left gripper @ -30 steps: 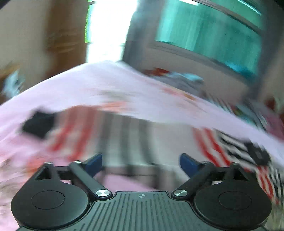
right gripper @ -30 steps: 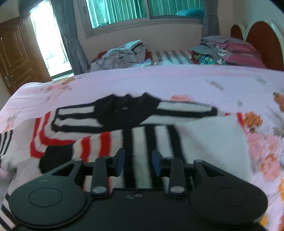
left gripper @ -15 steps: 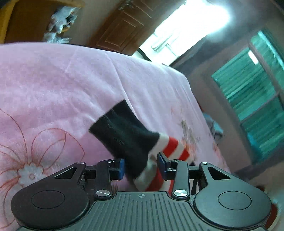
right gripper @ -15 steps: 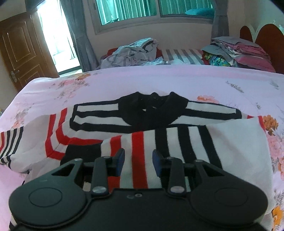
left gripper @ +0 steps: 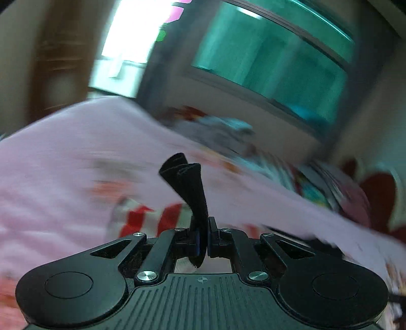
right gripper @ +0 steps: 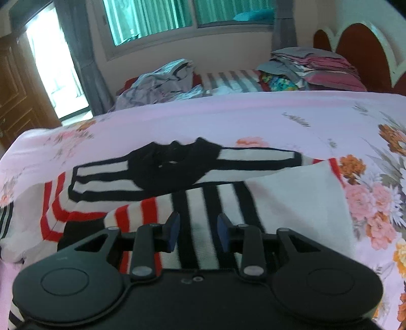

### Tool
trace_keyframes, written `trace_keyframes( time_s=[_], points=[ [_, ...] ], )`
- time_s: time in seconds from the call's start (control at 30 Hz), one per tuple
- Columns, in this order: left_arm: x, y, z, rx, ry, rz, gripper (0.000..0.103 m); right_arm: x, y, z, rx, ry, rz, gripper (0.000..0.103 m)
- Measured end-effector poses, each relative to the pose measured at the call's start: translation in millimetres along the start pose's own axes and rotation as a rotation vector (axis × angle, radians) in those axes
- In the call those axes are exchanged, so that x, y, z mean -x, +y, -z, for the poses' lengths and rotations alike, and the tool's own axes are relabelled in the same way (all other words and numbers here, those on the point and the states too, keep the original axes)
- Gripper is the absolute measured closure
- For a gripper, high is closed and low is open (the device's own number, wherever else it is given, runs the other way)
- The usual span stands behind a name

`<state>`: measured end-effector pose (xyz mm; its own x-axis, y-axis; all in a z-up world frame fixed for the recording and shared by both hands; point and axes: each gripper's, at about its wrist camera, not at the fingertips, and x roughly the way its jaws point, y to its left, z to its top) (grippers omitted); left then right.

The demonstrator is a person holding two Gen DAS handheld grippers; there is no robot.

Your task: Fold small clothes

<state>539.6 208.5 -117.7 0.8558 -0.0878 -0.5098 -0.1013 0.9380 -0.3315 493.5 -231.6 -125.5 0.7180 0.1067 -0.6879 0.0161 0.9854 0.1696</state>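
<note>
Jaws clamped tight on a black cuff [left gripper: 189, 187], the left gripper [left gripper: 202, 240] has just finished closing; the pinched knit stands up in a crumpled fan above the fingers, and red and white stripes of the same sleeve trail away below it, blurred in the left wrist view. The jaws of the right gripper [right gripper: 198, 229] stand partly open with nothing pressed between them, poised over the near part of a striped sweater [right gripper: 228, 182]. The blue pads [right gripper: 173, 228] sit apart, and whether they touch the fabric under them cannot be told. The sweater lies spread on a bed [right gripper: 228, 116] covered by a pink floral sheet, closer to the near edge than the far one. Its black collar [right gripper: 175, 162] faces the far edge, black and white bands run to either side of it, and a red-striped sleeve is folded across the body toward the bed's left side. Beyond the far edge, a loose heap of grey clothes [right gripper: 162, 81] and a folded stack [right gripper: 312, 68] lie under a green-curtained window [right gripper: 187, 15], next to a red headboard [right gripper: 362, 50].
</note>
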Motion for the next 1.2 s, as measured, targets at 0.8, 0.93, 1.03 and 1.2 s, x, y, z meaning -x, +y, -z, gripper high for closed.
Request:
trace_keyframes(
  time_s=[0.8,0.93,1.03,1.2],
  points=[
    [-42.1,-279.9,125.2,-0.544,0.29,0.353,0.024,65.7,-105.9,18.3,-0.152,-0.042,-0.003,0.056],
    [-8.1,-255.6,111.2,-0.474,0.207,0.327,0.024,56.1,-97.0,14.1,-0.153,-0.023,-0.09,0.05],
    [20.9,-205.7,91.5,-0.393,0.132,0.248,0.024,37.9,-83.4,10.5,-0.154,0.0,-0.155,0.05],
    [66.8,-107.2,78.7,-0.393,0.047,0.022,0.024,1.4,-56.2,5.6,-0.102,0.048,-0.188,0.051]
  ],
)
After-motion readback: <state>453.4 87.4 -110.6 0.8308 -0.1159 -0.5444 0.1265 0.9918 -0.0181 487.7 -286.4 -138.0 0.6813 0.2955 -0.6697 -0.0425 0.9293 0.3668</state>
